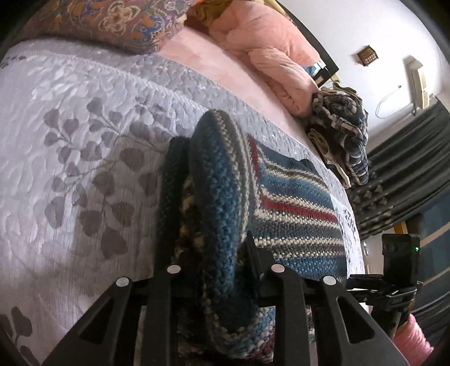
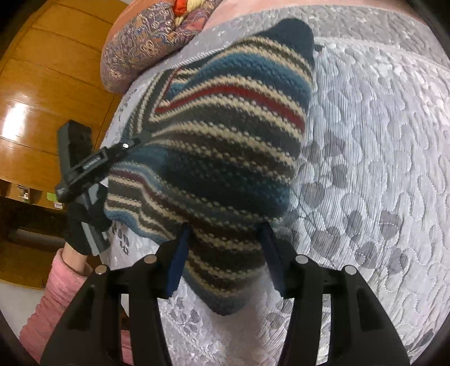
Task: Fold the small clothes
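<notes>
Two sets of tongs are on one garment, as I read it from my feeds. Largest is the bed (image 2: 379, 140), covered in a quilted grey spread with a stitched pebble texture and darker leaf sprigs. A paisley pillow (image 1: 112, 22) and a soft pink blanket (image 1: 267, 56) lie at its far side, with a heap of patterned clothes (image 1: 340, 132) near the edge. On the spread sits the small striped sweater (image 2: 225, 135), a chunky knit in teal, cream, grey and red, bunched into a thick fold. My left tongs (image 1: 208, 253) tilt low over the bed and pinch a rolled edge of the knit, which bulges between the fingers. My right tongs (image 2: 225, 247) point forward, blue pads (image 2: 177, 267) pressed into a corner of the same sweater from both sides. A pink ribbed sleeve (image 2: 56, 304) shows behind the left handle.
</notes>
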{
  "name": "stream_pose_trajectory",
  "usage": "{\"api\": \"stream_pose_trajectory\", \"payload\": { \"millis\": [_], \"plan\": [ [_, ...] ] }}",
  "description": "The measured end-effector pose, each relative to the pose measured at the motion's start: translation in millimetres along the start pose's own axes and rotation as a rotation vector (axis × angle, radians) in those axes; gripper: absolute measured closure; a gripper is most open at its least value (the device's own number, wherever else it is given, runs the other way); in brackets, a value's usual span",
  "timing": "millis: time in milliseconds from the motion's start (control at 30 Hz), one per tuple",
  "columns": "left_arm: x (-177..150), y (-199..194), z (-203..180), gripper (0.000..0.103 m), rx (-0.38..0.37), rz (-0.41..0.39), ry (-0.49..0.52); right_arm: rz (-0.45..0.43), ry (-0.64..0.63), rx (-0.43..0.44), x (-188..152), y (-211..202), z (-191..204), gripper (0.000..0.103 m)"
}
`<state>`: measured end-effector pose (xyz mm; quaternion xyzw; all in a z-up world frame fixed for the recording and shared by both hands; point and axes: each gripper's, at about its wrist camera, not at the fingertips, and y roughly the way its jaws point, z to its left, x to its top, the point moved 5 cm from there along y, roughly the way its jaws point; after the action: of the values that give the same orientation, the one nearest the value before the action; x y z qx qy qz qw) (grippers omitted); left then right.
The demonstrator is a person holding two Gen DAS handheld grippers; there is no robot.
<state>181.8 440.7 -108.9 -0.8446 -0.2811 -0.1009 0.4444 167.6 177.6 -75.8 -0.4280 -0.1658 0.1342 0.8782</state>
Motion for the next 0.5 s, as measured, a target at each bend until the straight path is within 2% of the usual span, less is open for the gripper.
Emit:
{"api": "stream_pose_trajectory", "payload": {
  "millis": [167, 233, 300, 433, 500],
  "plan": [
    [-3.1, -16.0, -7.6, 0.060, 0.044, 0.019, 0.002, 0.004, 0.009, 0.005, 0.1, 0.3, -3.1, 0.052],
    [-8.3, -25.9, -10.3, 0.058, 0.057, 0.029, 0.012, 0.007, 0.003, 0.011, -4.9, -2.5, -4.4, 0.052],
    [-20.3, -42.7, -19.7, 0.050, 0.083, 0.027, 0.054, 0.017, -0.003, 0.011, -11.5, -4.9, -6.4, 0.052],
    [-47.9, -61.3, -40.8, 0.041, 0.081, 0.052, 0.111, 0.058, 0.007, 0.032, -26.0, -1.6, -10.4, 0.051],
    [-57.4, -58.8, -41.9, 0.041, 0.133, 0.070, 0.132, 0.070, 0.014, 0.037, -29.6, 0.3, -12.0, 0.051]
  ]
}}
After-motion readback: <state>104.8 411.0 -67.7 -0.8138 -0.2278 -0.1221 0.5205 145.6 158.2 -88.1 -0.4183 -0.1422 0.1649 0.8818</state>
